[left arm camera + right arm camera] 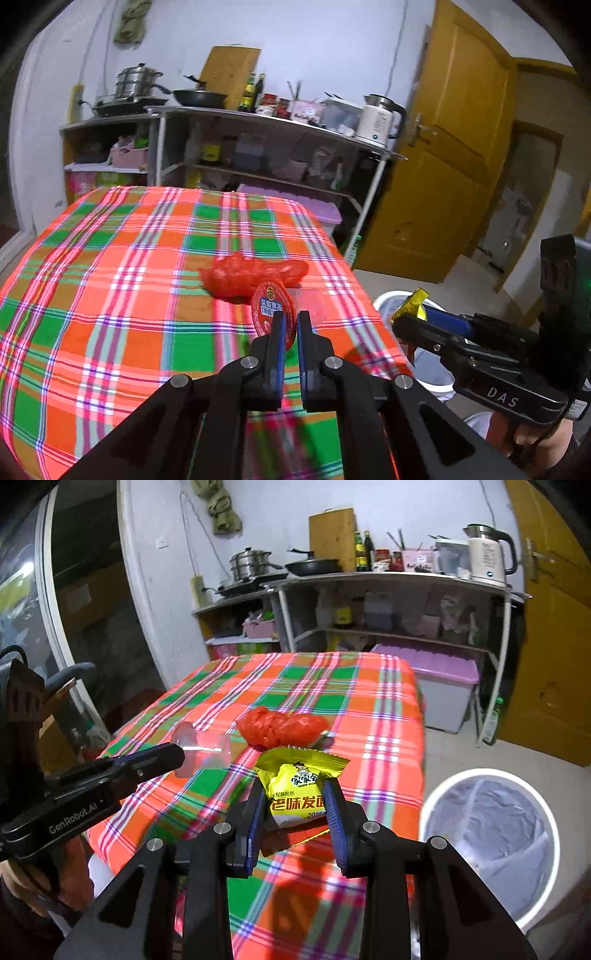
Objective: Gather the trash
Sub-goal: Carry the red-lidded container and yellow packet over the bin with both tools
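Yellow 老味发 packet (295,797) pinched in right jaws, left jaws gripping red-lidded jelly cup (273,314)

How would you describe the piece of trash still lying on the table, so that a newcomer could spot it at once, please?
Start at the table with the plaid cloth. Near its middle, beyond both grippers, lies a crumpled red plastic bag. Unlike the yellow packet in the right gripper and the clear jelly cup in the left gripper, nothing holds it.

Plaid table (110,258) w/ red bag (255,275)
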